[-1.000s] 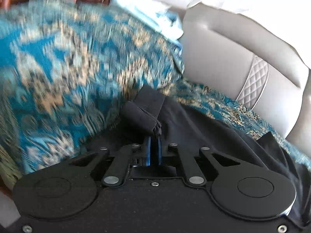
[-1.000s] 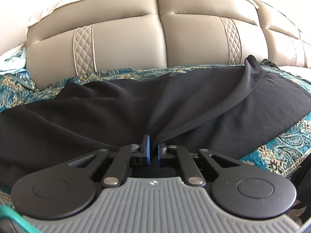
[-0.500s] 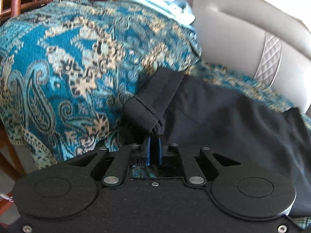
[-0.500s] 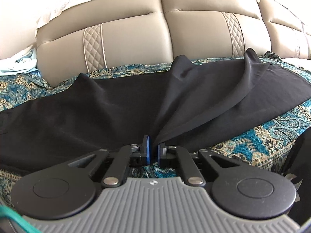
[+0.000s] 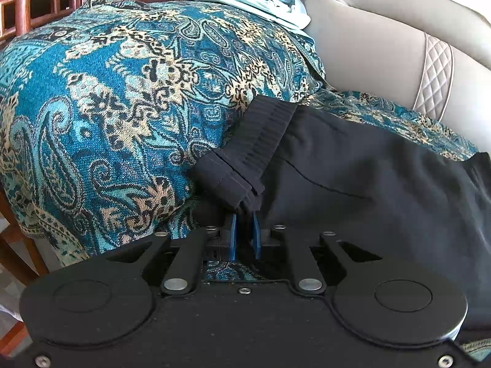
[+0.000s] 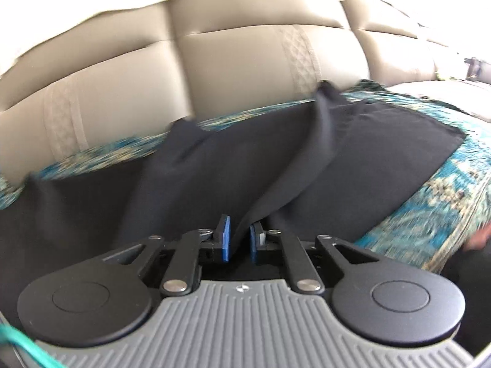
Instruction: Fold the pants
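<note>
Black pants (image 5: 353, 165) were spread lengthwise along the patterned sofa cover (image 5: 122, 92), waistband (image 5: 245, 159) clamped in the left gripper (image 5: 244, 233); a leg fold was held loosely between the right gripper (image 6: 239, 239), its jaws slightly parted.

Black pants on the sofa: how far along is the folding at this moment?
Early stage. Done: the black pants lie spread along the patterned throw, legs seemingly stacked. In hand: the left gripper pinches the waistband; the right gripper has a fabric ridge between its pads, which look slightly parted, so its grip is unclear. Left: no crosswise fold shows yet, and the far hem lies flat.
</note>
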`<state>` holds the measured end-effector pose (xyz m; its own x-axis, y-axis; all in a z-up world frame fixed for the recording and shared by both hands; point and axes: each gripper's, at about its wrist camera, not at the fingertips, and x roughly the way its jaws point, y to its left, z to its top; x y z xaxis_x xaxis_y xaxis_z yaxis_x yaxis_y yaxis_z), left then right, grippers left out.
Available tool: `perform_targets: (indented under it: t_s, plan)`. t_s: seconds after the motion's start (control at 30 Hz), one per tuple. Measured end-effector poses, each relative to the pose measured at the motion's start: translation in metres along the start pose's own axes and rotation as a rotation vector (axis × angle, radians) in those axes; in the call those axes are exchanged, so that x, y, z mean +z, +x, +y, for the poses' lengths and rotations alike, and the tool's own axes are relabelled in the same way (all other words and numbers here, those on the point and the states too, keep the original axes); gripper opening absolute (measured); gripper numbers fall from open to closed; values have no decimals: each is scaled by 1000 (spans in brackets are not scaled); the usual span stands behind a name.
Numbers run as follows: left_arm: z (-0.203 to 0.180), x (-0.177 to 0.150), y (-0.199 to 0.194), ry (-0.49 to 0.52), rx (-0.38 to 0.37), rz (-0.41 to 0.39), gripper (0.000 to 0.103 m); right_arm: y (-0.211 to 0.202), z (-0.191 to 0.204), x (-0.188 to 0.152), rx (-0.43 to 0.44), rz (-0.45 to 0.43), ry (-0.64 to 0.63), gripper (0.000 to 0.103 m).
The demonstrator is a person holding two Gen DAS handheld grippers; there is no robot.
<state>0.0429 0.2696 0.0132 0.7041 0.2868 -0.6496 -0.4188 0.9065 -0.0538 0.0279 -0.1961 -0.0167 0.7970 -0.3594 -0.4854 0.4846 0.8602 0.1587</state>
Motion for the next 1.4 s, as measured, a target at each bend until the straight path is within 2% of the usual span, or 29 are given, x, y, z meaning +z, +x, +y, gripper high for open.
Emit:
perform_targets:
  t_s: [0.1, 0.3, 0.53, 0.67, 0.8, 0.93, 1.0, 1.03, 1.07, 1.17, 1.4]
  plan:
    - [-2, -1, 0, 10, 10, -5, 14, 24, -22, 22, -35, 9, 46, 28]
    - [10, -1, 1, -76, -35, 2, 15, 79, -66, 58, 20, 45, 132, 28]
    - [8, -3, 1, -44, -29, -11, 15, 134, -110, 95, 23, 74, 272, 27]
    - [15, -4, 2, -94, -52, -12, 15, 162, -133, 111, 32, 67, 320, 26]
    - [15, -4, 1, -111, -48, -3, 15, 183, -164, 118, 69, 55, 454, 26]
    - [8, -4, 2, -82, -14, -11, 16, 201, -197, 121, 90, 44, 633, 22]
    - [5, -4, 3, -77, 0, -15, 16, 202, -212, 120, 82, 37, 705, 19]
    - [4, -4, 3, -80, 4, -15, 16, 201, -218, 122, 59, 28, 720, 13]
    - [4, -4, 3, -85, 6, -15, 16, 197, -225, 122, 32, 17, 729, 11]
    - [4, -4, 3, -94, 5, -15, 16, 188, -244, 121, -14, 3, 747, 10]
    - [0, -3, 4, -59, 15, -11, 18, 158, -279, 120, -128, -6, 664, 6]
